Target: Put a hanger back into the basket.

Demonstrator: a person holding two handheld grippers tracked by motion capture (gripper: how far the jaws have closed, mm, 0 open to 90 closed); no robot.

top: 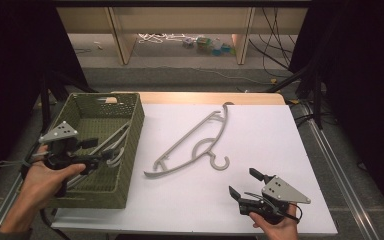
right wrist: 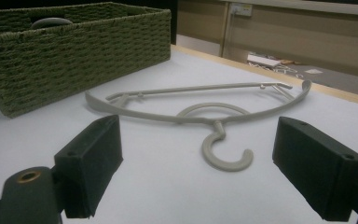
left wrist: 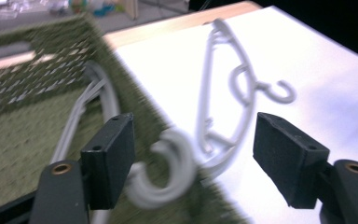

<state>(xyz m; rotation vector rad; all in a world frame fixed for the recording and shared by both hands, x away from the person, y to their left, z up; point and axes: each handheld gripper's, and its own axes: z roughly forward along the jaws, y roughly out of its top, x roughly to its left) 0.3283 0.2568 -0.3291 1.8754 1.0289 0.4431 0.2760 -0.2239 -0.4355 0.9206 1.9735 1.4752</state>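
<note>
High view gives me the whole layout: my left gripper [top: 96,159] hangs over the green woven basket [top: 130,150] at the table's left, and my right gripper [top: 244,184] rests low near the front edge of the white table [top: 260,130]. Between them, a grey hanger [top: 190,145] lies flat on the white surface, just right of the basket, its hook pointing toward the right gripper.

From above I can make out another grey hanger in the basket [top: 111,145], lying slantwise under the left gripper, though the gripper covers part of it.

Left gripper view fills that in. Its jaws stand wide apart with nothing pressed between the pads; the hook of the basket hanger [left wrist: 165,172] curls up between them, blurred, at the basket's near rim [left wrist: 121,88]. Beyond the rim I see the table hanger [left wrist: 242,88] as well.

Right gripper view looks level across the table, which the overhead camera cannot offer: the table hanger [right wrist: 200,109] lies ahead of the spread jaws, its hook [right wrist: 226,156] nearest and well clear of both pads. The basket's woven wall [right wrist: 74,51] rises behind at the left.
</note>
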